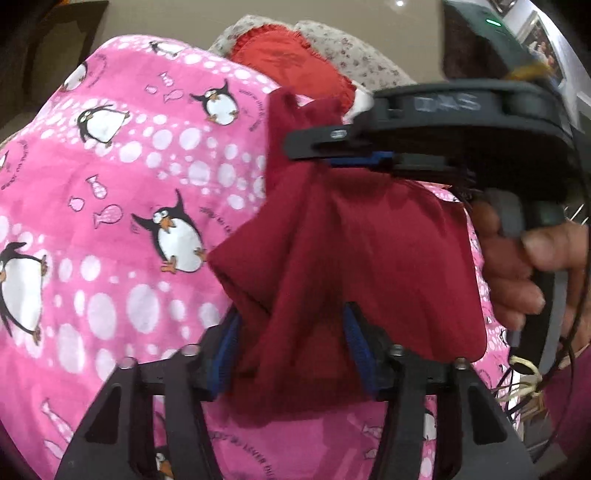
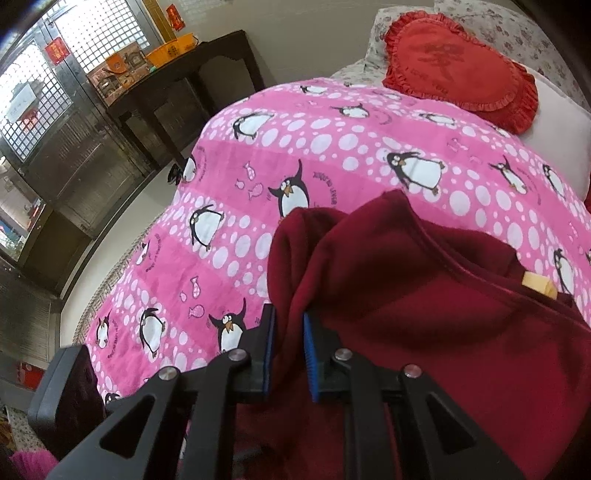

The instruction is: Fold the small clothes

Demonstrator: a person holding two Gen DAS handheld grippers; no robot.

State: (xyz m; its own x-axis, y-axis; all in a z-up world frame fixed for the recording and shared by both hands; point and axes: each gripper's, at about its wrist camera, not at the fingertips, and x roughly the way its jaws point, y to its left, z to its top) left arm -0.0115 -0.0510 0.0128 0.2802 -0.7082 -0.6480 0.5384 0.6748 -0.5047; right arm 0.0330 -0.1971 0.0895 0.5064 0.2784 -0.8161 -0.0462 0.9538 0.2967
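Note:
A small dark red garment (image 1: 332, 258) hangs above the pink penguin-print bedspread (image 1: 122, 206). My left gripper (image 1: 291, 354) is shut on a bunched part of it, blue pads on both sides. My right gripper (image 1: 332, 147) shows sideways at the upper right of the left wrist view, clamped on another part of the garment, held by a hand (image 1: 517, 266). In the right wrist view the right gripper (image 2: 288, 350) is shut on a fold of the dark red garment (image 2: 424, 314), which has a collar and a tan label (image 2: 539, 284). It drapes to the right.
A red heart-shaped cushion (image 2: 461, 74) and floral pillows (image 2: 517, 33) lie at the head of the bed. A dark wooden side table (image 2: 192, 85) with orange items stands left of the bed, beside a metal grille door (image 2: 55, 110).

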